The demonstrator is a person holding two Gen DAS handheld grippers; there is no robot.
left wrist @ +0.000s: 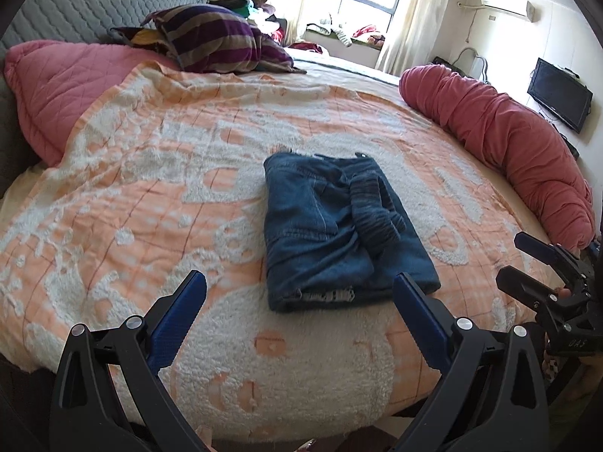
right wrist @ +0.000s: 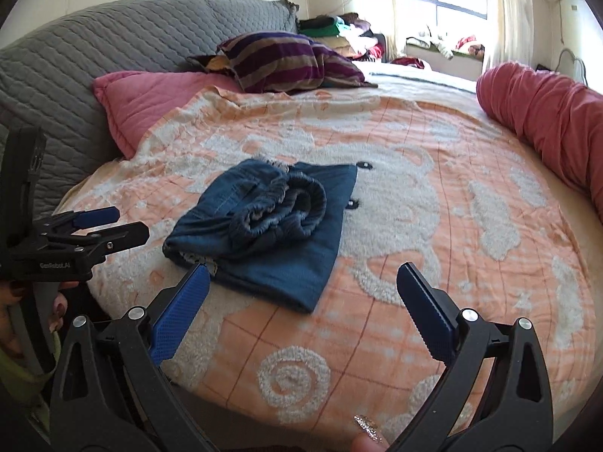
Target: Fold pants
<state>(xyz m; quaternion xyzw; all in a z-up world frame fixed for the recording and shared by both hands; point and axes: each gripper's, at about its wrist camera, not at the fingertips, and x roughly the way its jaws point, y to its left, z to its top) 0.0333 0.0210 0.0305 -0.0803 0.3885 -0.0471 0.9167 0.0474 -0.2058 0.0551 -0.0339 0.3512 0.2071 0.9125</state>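
We are looking at the pants [left wrist: 339,226] lying folded into a compact blue denim packet near the middle of the blanket [left wrist: 150,188], just beyond both tools and touching neither. Our left gripper [left wrist: 299,286] hangs over the near edge of the bed with its jaws spread wide and nothing between them, and the right gripper [right wrist: 301,278] does the same, empty, its left pad [right wrist: 181,309] only overlapping the packet's near corner in the picture rather than pressing it, as far as we can judge through the fisheye. The denim reads as soft but fairly thick, with some weight in it, so the stack should hold its shape better than thin cloth would, though it will sag if lifted by one corner. The gathered waistband [right wrist: 282,207] sits rolled and puffy on top, and that is the loose part, the bit likely to flop open. The fluffy blanket will drag on the fabric, so sliding is a poor idea. If we take hold again, the sensible places are the two ends of the near folded edge, one gripper on each, pinching all the layers together. Going by how it lies, the folding looks essentially done.
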